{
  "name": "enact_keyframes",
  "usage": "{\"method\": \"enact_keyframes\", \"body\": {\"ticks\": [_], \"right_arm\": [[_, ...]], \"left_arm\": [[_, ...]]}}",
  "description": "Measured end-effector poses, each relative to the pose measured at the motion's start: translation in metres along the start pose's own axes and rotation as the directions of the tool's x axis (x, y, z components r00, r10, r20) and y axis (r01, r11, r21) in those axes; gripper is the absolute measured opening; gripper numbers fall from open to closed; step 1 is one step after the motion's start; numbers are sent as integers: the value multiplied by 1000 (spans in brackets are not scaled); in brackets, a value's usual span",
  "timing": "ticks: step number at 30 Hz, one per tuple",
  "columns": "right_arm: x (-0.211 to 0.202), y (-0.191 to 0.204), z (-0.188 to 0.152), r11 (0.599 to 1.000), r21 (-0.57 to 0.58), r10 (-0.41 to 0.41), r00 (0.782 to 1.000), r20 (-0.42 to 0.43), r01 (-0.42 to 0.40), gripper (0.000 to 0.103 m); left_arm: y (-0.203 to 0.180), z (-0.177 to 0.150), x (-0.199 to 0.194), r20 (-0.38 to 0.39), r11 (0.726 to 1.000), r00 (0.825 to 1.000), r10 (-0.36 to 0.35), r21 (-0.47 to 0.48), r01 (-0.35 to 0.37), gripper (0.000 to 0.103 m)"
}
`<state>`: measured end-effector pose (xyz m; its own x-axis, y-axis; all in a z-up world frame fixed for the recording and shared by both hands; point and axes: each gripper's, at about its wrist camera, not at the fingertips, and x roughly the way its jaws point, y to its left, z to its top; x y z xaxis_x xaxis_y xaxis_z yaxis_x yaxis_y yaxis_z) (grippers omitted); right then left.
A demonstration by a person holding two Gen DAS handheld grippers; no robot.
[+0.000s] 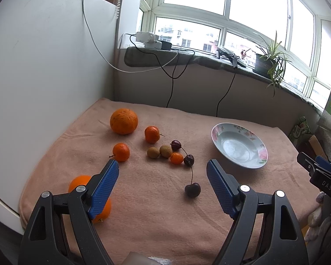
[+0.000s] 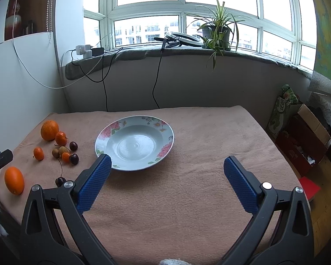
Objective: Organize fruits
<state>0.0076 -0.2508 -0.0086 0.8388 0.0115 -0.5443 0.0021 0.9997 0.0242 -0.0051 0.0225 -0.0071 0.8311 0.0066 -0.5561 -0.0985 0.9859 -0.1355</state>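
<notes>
Pale blue plate with pink floral rim, orange citrus, peach cloth.

Peach-towelled table with a floral plate (empty), oranges, cherries, small brown fruits.

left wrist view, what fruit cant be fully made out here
- Near orange: in the left wrist view, mostly hidden behind the left gripper finger.
- Kumquat and two brownish fruits: too small to identify surely.
- Near cherry: in the right wrist view, partly hidden behind the right gripper.
</notes>
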Motion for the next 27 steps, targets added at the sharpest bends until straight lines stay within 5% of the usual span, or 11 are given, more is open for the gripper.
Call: {"method": "enact_keyframes", "body": {"ticks": [10, 19, 27], "right_arm": [[18, 22, 0, 986, -7, 165, 985, -48, -165, 103], [41, 69, -2, 919, -43, 381, 909, -170, -393, 103], [54, 127, -5, 846, -123, 475, 838, -268, -519, 103]], "left_arm": [[30, -4, -8, -11, 998, 999, 45, -48, -45, 82], [66, -17, -17, -42, 989, 995, 87, -114, -91, 82], [101, -39, -11, -112, 975, 990, 85, -197, -106, 82]]}}
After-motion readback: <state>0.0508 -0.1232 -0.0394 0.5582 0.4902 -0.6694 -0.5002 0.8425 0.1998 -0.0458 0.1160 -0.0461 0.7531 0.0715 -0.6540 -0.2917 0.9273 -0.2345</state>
